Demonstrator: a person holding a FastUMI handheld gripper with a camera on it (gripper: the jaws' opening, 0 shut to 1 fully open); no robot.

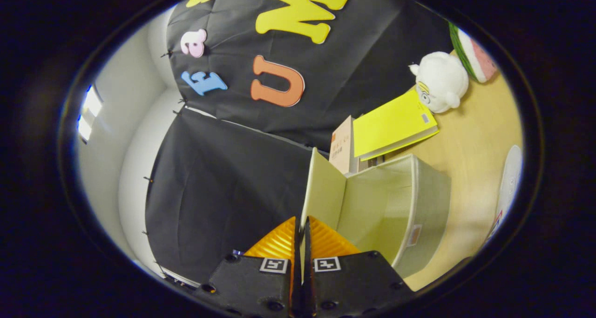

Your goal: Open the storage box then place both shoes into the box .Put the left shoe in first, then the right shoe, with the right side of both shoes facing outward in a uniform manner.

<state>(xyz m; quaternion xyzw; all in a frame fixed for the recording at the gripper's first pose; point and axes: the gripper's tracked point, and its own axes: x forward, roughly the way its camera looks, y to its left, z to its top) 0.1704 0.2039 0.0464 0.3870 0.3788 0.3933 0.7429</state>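
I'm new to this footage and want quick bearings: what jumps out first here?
The gripper draws the eye first, its fingers shut on the raised pale lid flap of the open beige fabric storage box. Just beyond the box a bright yellow book lies on the light wooden table, with a white plush toy further along.

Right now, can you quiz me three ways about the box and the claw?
1. True or false: the claw is pinching the box's lid flap.
2. What lies on the table beyond the storage box? A) yellow book B) red ball C) blue cup
3. Fill in: the white plush toy sits beyond the ____ book.

Key: 1 true; 2 A; 3 yellow
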